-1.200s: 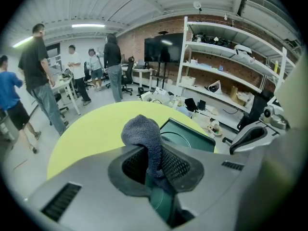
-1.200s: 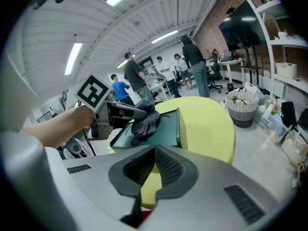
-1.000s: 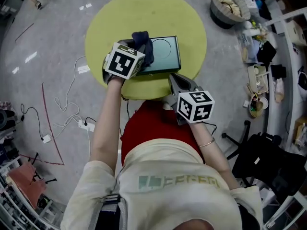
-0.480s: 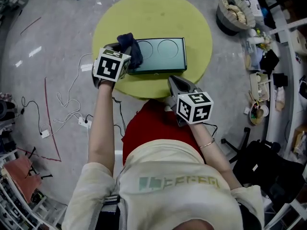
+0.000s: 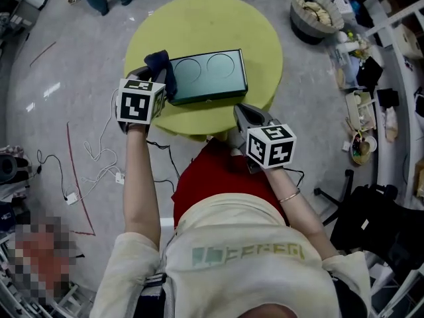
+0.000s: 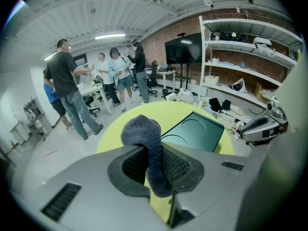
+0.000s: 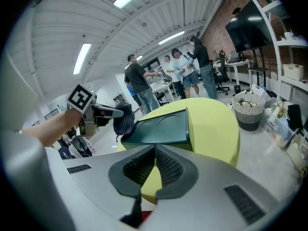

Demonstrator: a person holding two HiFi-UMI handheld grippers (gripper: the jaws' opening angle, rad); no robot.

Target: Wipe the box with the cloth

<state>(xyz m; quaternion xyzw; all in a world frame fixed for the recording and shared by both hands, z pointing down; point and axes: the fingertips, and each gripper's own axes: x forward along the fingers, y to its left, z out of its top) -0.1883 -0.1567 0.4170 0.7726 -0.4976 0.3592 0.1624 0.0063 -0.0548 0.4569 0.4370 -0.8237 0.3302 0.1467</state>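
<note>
The worktop (image 5: 218, 18) is yellow-green. The box (image 5: 205, 78) is dark green, with two circle outlines on its lid. The cloth (image 5: 159, 63) is dark blue knit. The left claw (image 6: 156, 165) and the right claw (image 7: 155, 170) are grey, and their cubes are white with black squares.

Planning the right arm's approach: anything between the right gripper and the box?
Nothing in the way. Only bare yellow table shows between the right gripper and the box, in head and right gripper views. Left gripper holds the cloth.
</note>
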